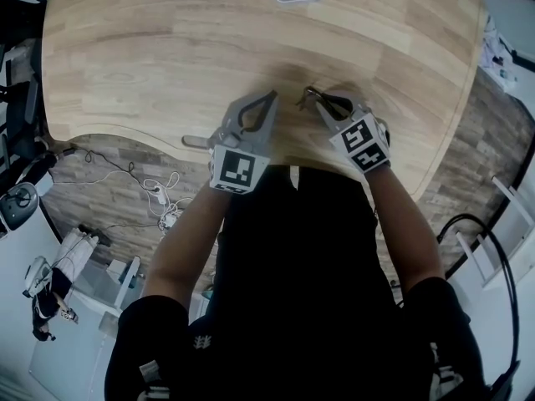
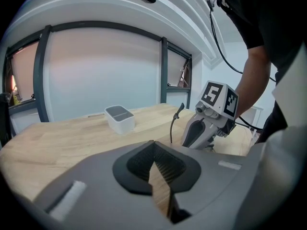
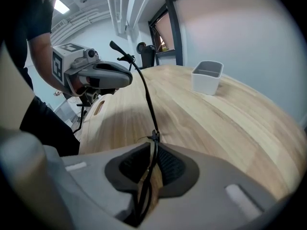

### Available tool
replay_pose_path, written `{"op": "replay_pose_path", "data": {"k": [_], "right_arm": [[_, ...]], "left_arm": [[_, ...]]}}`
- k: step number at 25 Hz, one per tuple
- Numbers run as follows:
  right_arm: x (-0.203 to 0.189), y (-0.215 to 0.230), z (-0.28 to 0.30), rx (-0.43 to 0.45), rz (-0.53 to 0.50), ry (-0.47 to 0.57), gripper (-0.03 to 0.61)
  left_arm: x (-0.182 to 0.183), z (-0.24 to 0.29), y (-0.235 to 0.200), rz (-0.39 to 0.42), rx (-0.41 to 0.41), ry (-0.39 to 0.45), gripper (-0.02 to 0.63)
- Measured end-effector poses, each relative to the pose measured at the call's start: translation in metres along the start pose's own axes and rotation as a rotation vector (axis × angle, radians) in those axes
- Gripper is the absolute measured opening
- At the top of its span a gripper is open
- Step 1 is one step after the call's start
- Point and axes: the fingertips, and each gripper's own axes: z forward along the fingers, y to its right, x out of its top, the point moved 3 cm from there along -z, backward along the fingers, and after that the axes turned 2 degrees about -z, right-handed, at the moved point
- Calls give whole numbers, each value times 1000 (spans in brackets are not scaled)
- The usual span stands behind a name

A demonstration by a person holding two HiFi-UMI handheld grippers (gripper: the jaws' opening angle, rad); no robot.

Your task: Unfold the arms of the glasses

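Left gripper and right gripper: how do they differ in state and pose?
The left gripper is shut on nothing; the right gripper is shut on the glasses, one arm of which sticks up. The left gripper lies nearly level; the right gripper tilts steeply down. Both are grey and point inward over the wooden table.

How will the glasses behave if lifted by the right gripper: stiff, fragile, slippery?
Likely light: the glasses look thin. The raised arm is slender, so probably springy and easily bent. Held at one spot in the right gripper, they may pivot.
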Motion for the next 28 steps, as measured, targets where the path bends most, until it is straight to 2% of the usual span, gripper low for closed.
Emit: {"op": "replay_pose_path", "data": {"k": [4, 14, 28], "right_arm": [[-5, 2, -1, -4, 10, -2, 16], [0, 1, -16, -23, 18, 37, 15], [14, 6, -57, -107, 50, 127, 15]], "left_arm": [[3, 2, -2, 4, -3, 3, 5], [6, 1, 3, 13, -23, 2, 5], [45, 1, 5, 69, -61, 38, 5]]}}
